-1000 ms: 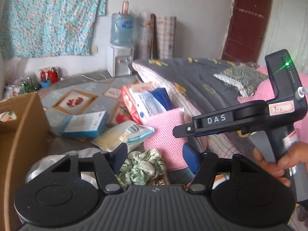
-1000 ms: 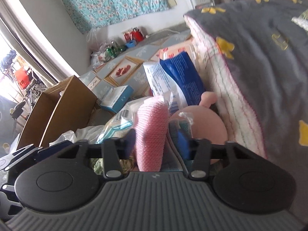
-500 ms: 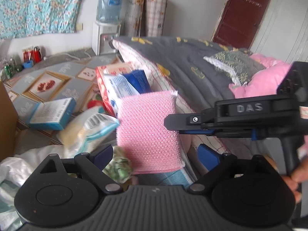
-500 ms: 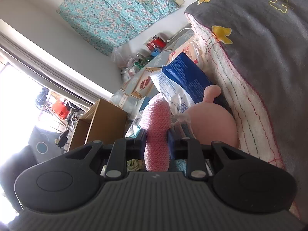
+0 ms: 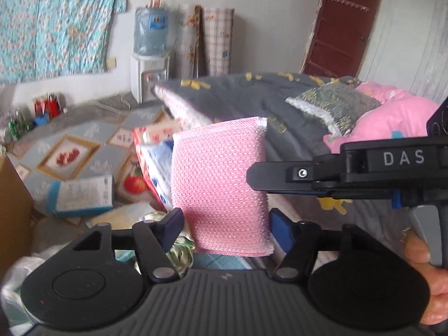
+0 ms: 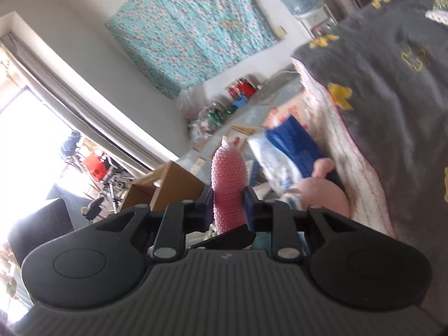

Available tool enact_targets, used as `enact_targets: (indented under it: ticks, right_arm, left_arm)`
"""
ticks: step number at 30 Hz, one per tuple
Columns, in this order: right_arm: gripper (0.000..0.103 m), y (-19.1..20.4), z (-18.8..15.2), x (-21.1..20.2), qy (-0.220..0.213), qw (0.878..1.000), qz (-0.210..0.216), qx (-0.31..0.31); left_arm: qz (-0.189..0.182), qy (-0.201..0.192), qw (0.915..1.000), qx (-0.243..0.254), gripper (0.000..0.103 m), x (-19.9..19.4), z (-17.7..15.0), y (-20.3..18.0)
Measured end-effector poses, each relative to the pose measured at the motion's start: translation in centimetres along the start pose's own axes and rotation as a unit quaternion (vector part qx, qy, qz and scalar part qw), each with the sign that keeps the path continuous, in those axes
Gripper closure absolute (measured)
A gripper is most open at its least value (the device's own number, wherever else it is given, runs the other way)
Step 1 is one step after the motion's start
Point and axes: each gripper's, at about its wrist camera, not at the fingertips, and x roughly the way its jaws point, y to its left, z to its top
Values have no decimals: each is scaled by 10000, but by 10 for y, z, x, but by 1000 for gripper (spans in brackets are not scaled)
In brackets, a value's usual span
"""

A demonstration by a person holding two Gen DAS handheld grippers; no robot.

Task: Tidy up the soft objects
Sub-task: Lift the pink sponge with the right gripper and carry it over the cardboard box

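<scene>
A pink knobbly sponge (image 5: 218, 184) hangs upright in the air, and my right gripper (image 6: 228, 204) is shut on its edge. In the left wrist view the right gripper (image 5: 280, 175) comes in from the right, held by a hand (image 5: 428, 274). My left gripper (image 5: 225, 224) has the sponge's lower part between its fingers. Its jaws are closing and the blue pads (image 5: 280, 229) stand right at the sponge's sides; I see no squeeze. A green-and-white scrunchie (image 5: 179, 249) lies below, partly hidden by the left finger.
A bed with a grey quilt (image 5: 252, 98) and pink bedding (image 5: 392, 112) fills the right. On the floor lie a blue tissue pack (image 6: 291, 145), a pink plush (image 6: 322, 196), a blue-white box (image 5: 81, 196) and a cardboard box (image 6: 168, 187). A water dispenser (image 5: 151, 56) stands at the wall.
The right gripper closed on the pink sponge and lifted it out of the pile. The left gripper opened wide, left the scrunchie, rose, and now narrows around the sponge.
</scene>
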Motion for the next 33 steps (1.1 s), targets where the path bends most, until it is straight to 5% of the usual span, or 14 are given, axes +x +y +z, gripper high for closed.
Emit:
enact_targets:
  ticks: [3,9,17,20,25,33]
  right_arm:
    - [93,24,1,-14,-9,9996,245,-129]
    - [93,78,-6,-26,-29,9974,454,-555]
    - [90,75,-19,-36,-153,9988,-93,-450]
    - [85,57,-24,-42,-123,9981,-447,-416]
    - [59,33,-35,-21,166,9961,-797,-327]
    - [52,26,-29,56,761,9893,-1065,-643]
  left_arm:
    - [35,-218,9998,21,46,-26,2,-3]
    - [201,-602,9979,-86,50,-77,-1,2]
    - [499,-450,9969,-405,52,-97,-27,29]
    - [438,-372,9974,-441,52,-96,-39,34]
    - [232,-67,9989,-402,52,-68,-52,29]
    - [96,365,9991,-207,52,-22,-60,19]
